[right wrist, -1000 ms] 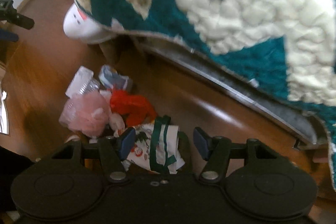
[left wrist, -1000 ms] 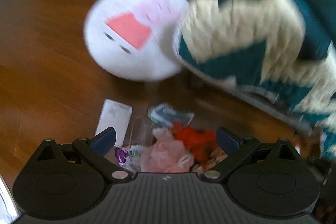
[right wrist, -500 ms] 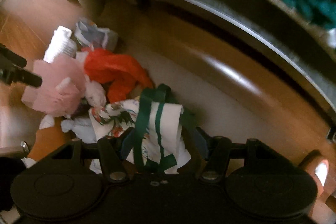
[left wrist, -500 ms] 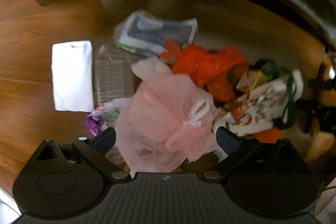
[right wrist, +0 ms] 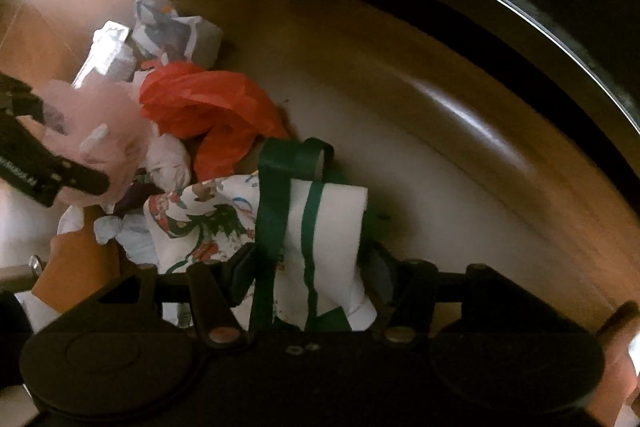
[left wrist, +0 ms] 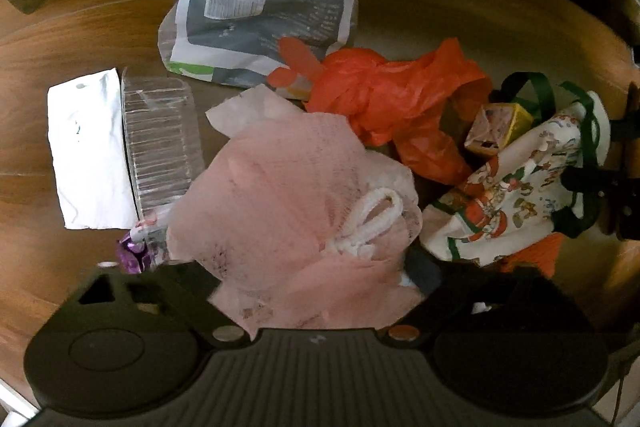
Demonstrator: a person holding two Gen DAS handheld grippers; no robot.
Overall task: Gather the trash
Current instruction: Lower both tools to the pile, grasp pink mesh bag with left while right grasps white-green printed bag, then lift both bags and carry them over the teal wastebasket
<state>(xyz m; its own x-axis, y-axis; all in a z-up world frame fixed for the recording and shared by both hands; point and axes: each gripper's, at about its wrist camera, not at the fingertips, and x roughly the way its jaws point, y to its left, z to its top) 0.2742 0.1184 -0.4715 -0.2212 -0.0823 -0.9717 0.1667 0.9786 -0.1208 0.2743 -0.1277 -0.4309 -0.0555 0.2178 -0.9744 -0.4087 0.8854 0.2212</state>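
Both grippers lowered into trash pile; left gripper (left wrist: 316, 275) fingers wide around pink mesh (left wrist: 296, 203), right gripper (right wrist: 308, 267) around printed bag (right wrist: 320, 223).

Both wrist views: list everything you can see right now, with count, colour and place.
mesh pouf: one, pink, pile centre, between the left gripper's fingers
plastic bag: one, orange, behind the pouf
printed gift bag: one, white with green handles, between the right gripper's fingers
grey mailer: one, far side of pile
clear tray: one, left of pouf
white paper: one, leftmost
small carton: one, yellow-pink, beside the gift bag
left gripper: open around the pouf
right gripper: open around the gift bag
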